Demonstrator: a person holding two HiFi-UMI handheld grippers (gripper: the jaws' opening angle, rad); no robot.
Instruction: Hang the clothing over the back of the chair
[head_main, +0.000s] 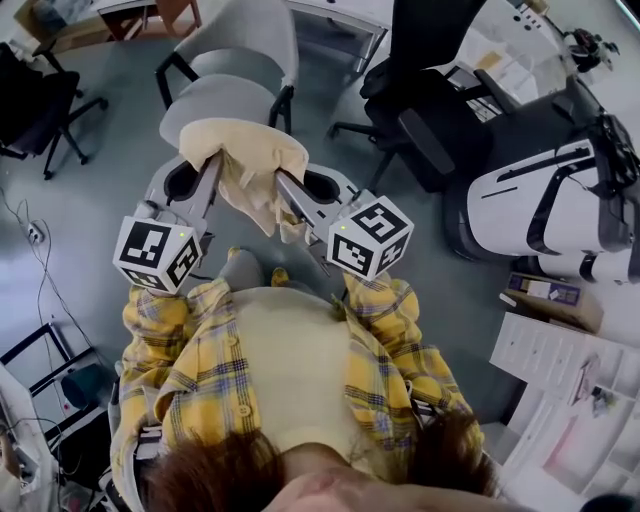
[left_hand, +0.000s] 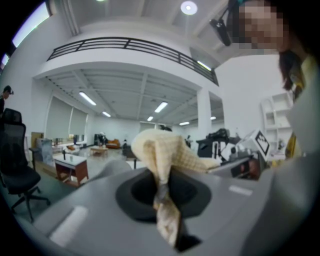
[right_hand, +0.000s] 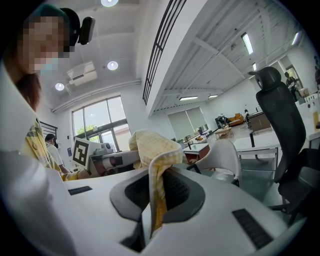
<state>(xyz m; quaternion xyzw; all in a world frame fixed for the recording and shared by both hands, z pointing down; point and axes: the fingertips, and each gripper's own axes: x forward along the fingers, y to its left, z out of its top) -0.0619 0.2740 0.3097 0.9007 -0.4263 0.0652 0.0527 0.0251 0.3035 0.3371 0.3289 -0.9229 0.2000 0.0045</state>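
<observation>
A: How is the clothing (head_main: 250, 155) held?
B: It is pinched by the left gripper (head_main: 200, 170) and the right gripper (head_main: 300, 195), each closed on it.
A: Where is it found?
B: Raised, near the chair (head_main: 215, 100) back.

Left gripper (head_main: 205, 172) and right gripper (head_main: 292, 192) each grip the cream garment (head_main: 245, 150), held bunched just beside the grey chair (head_main: 235, 100).
</observation>
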